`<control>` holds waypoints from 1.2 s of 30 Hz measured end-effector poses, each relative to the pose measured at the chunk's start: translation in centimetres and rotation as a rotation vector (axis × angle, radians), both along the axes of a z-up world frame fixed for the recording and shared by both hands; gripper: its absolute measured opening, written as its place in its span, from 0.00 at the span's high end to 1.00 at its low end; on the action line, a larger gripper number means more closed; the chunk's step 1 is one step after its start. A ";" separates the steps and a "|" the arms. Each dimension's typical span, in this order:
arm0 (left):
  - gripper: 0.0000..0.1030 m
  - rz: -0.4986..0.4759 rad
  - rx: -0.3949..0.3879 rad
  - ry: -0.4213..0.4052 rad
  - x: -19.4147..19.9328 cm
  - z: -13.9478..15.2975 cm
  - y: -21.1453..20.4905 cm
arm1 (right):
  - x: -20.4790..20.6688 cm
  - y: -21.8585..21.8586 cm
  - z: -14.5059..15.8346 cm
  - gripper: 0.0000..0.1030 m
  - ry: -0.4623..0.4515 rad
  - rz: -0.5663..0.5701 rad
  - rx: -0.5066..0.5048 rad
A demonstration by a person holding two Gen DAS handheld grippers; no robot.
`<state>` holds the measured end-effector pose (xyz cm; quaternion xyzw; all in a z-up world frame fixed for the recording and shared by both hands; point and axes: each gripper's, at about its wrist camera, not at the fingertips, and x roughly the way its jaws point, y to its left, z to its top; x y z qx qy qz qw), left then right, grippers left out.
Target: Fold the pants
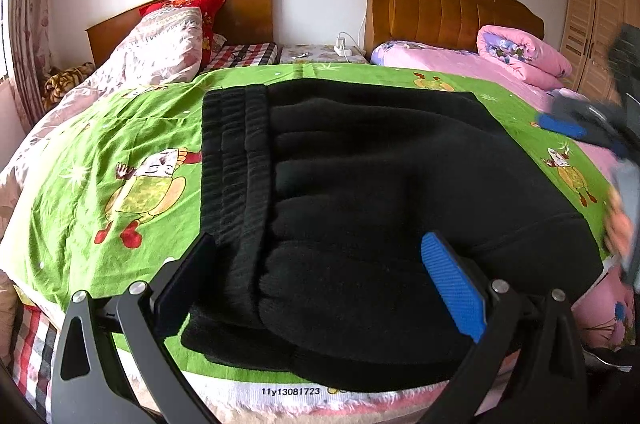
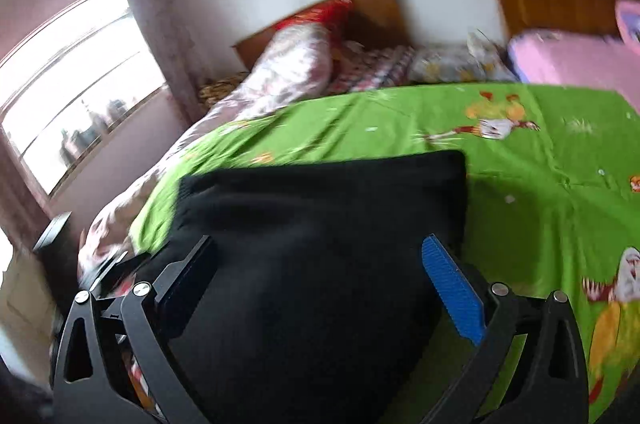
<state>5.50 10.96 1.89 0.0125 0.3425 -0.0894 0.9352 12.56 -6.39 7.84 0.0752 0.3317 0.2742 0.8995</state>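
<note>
Left tool (image 1: 320, 288): jaws wide apart, gripping nothing, straddling the near edge of the pants (image 1: 360, 204). Dark pad by the ribbed waistband (image 1: 236, 164), blue pad (image 1: 454, 288) on the thick fleece side.

Right tool (image 2: 320, 288): also spread wide, empty, hanging over the black fabric. That view is smeared, so I can't tell if the pads touch cloth or float just above it.

Pants look already folded down to a compact black block, lying flat on the green cartoon sheet (image 1: 120, 144) close to the bed's near edge, waistband on my left side. My read: late stage, either one last fold or just squaring up.

How I'd do it:
- Pinch all layers at the near edge, not just the top ply. The fleece looks thick and springy, so bite deep.
- Both tools grab at matching spots along that edge so the fold line runs straight.
- Lift low, carry over, land edge on edge; don't drag, or the sheet will bunch.
- Press flat after letting go, because fleece rebounds.

Beyond the pants: more green sheet, then a floral quilt (image 1: 152, 52) at left and pink bedding (image 1: 460, 64) at right, both well apart from the work.
</note>
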 end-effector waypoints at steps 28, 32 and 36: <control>0.01 0.194 -0.055 -0.285 -9.9 2.6 -4.9 | -16.1 -4.2 -2.8 0.04 -0.334 -0.253 -0.164; 0.01 0.131 -0.005 -0.292 -10.4 2.7 -7.3 | -16.2 -4.0 -3.1 0.04 -0.323 -0.240 -0.163; 0.01 0.109 -0.004 -0.262 -10.2 2.3 -7.8 | -16.4 -3.9 -3.1 0.04 -0.312 -0.236 -0.165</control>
